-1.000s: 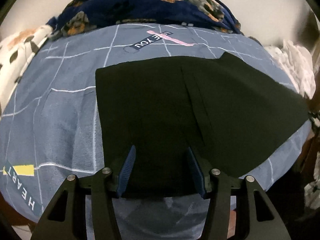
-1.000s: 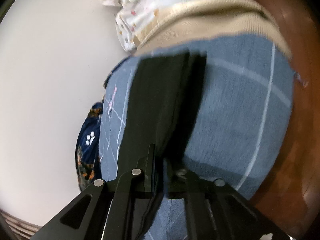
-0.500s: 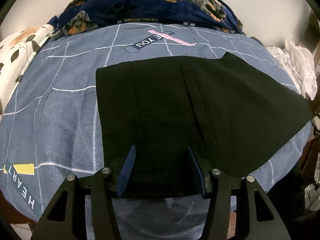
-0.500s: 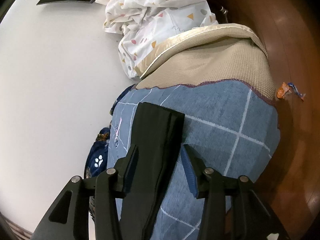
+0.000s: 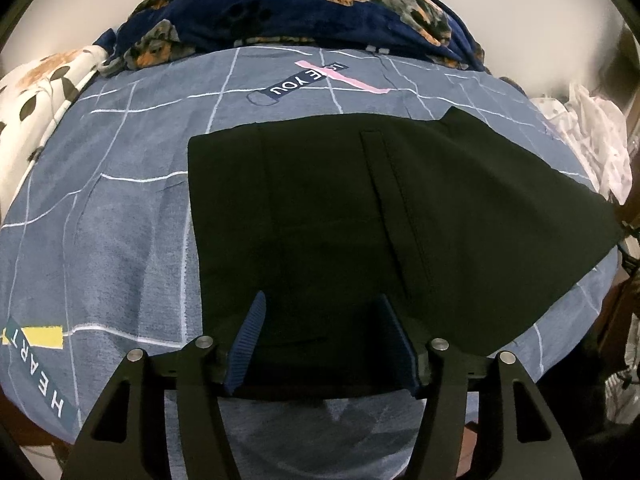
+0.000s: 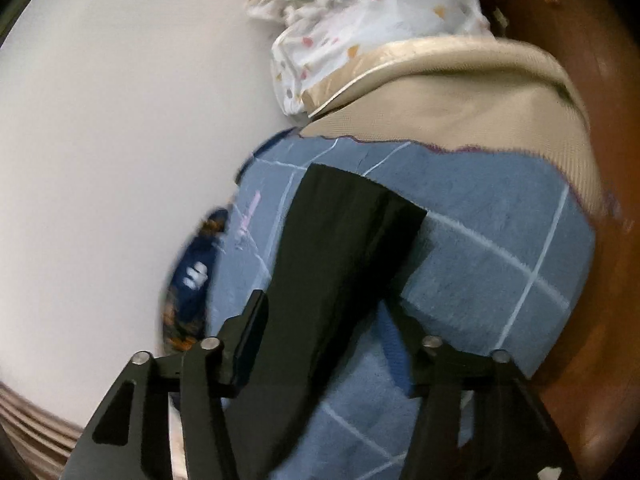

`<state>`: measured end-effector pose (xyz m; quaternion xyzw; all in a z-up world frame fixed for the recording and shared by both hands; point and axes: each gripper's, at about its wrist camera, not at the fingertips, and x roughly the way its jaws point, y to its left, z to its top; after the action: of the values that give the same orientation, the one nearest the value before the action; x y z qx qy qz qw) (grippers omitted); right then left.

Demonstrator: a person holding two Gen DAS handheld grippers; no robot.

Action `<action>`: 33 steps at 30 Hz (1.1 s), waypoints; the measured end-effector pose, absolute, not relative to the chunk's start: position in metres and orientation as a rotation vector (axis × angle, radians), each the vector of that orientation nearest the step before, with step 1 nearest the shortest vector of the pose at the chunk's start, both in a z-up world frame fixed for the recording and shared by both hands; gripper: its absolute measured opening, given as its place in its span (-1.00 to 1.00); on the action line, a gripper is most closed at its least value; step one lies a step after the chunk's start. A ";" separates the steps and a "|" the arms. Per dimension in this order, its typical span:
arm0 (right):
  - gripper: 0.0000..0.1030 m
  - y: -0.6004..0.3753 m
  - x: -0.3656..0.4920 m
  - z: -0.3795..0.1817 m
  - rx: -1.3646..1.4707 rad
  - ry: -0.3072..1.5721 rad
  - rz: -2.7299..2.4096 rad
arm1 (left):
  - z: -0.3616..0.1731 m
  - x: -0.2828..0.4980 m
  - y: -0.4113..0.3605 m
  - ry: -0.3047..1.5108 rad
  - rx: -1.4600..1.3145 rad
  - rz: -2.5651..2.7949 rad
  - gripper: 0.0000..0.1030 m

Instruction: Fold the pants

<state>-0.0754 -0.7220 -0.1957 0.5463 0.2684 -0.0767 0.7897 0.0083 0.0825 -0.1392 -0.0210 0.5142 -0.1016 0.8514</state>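
Pants (image 5: 360, 208) lie flat on the bed (image 5: 120, 200), half-folded, just ahead of both tongs; left tongs (image 5: 322, 340) opening over the near edge, right tongs (image 6: 324, 344) parted, empty; next fold needs a fresh grab, I reckon.

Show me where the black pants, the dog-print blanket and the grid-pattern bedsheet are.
black pants (image 5: 320, 208): left wrist view, on the flat middle of the cloth.
dog-print blanket (image 5: 304, 8): left wrist view, on its bunched top.
grid-pattern bedsheet (image 5: 120, 216): left wrist view, on a bare patch left of the pants.
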 end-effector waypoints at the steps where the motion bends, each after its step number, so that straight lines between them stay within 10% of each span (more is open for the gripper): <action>1: -0.09 -0.723 -0.074 -0.196 1.181 0.575 -0.169 | -0.139 0.009 0.083 1.083 -0.046 -0.214 0.16; 9: -0.04 -0.721 -0.053 -0.195 1.176 0.594 -0.153 | -0.139 0.009 0.082 1.083 -0.052 -0.211 0.18; 13: -0.79 -0.731 -0.055 -0.209 1.227 0.610 -0.228 | -0.139 0.009 0.082 1.085 -0.051 -0.214 0.22; 33: -0.80 -0.705 -0.035 -0.174 1.119 0.668 -0.214 | -0.140 0.007 0.079 1.079 -0.053 -0.227 0.33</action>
<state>-0.0349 -0.7055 -0.1738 0.5197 0.3101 -0.0993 0.7899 0.0073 0.0788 -0.1396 -0.0250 0.5127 -0.1078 0.8514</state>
